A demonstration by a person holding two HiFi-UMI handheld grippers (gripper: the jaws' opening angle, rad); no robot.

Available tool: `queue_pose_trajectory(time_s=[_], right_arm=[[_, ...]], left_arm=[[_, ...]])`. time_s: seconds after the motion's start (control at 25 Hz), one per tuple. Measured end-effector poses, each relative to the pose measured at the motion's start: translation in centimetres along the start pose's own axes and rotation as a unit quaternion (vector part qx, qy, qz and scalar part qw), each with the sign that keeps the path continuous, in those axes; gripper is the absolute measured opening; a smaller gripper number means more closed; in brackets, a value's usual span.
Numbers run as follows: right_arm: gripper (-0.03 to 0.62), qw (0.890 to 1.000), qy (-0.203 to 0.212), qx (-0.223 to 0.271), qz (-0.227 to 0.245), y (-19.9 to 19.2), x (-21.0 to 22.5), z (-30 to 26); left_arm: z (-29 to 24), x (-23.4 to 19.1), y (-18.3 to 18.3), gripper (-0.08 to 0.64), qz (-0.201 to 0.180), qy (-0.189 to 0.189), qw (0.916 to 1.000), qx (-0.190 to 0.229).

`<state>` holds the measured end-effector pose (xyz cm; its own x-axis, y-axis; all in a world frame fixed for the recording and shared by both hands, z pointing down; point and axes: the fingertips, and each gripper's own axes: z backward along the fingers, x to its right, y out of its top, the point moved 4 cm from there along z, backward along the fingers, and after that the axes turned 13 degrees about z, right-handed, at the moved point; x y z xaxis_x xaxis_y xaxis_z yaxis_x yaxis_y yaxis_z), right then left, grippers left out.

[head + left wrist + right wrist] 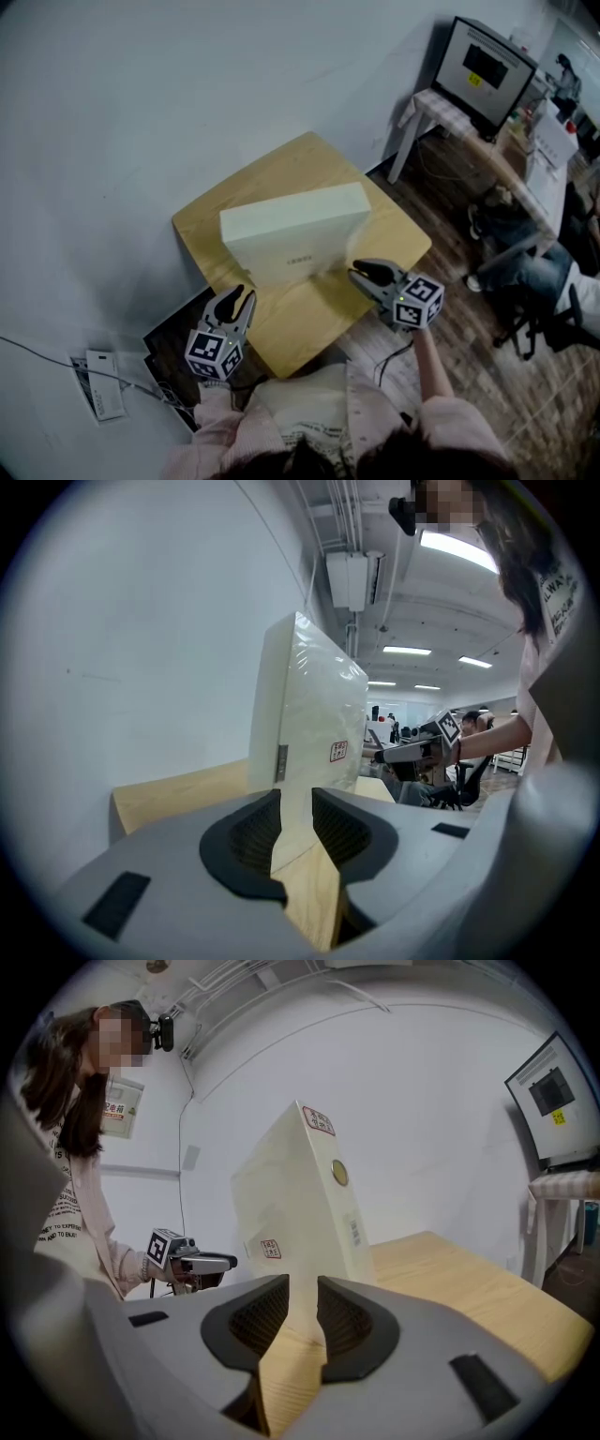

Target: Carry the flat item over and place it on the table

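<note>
A flat cream-white box [292, 230] wrapped in clear film stands on edge on the small wooden table [309, 323]. My left gripper [234, 298] hovers off the box's near-left end, apart from it. My right gripper [361, 274] hovers just off the near-right end. In the left gripper view the box [314, 714] rises beyond the left gripper [296, 803], whose jaws leave a narrow gap with only table showing through. The right gripper view shows the box [300, 1204] ahead of the right gripper [303, 1288], with the same narrow empty gap. Neither gripper touches the box.
The table stands against a white wall. A dark flat item [173, 342] lies on the floor by its left side, and a white device with a cable [98, 394] lies further left. A white side table with a monitor [473, 70] and a seated person [534, 272] are at right.
</note>
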<state>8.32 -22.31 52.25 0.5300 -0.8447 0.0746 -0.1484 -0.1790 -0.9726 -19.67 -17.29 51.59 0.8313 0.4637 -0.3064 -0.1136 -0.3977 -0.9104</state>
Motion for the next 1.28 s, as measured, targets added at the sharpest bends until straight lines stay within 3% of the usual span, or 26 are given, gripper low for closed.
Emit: queue_pose_trajectory(time_s=[0.72, 1.28], right_arm=[[-0.017, 0.999, 0.026, 0.046, -0.009, 2.2, -3.3, 0.4], [-0.003, 0.994, 0.059, 0.067, 0.057, 4.0, -5.2, 0.0]], left_arm=[[0.3, 3.8, 0.9, 0.002, -0.015, -0.043, 0.9989, 0.013], [-0.2, 5.3, 1.1, -0.003, -0.029, -0.075, 0.9966, 0.018]])
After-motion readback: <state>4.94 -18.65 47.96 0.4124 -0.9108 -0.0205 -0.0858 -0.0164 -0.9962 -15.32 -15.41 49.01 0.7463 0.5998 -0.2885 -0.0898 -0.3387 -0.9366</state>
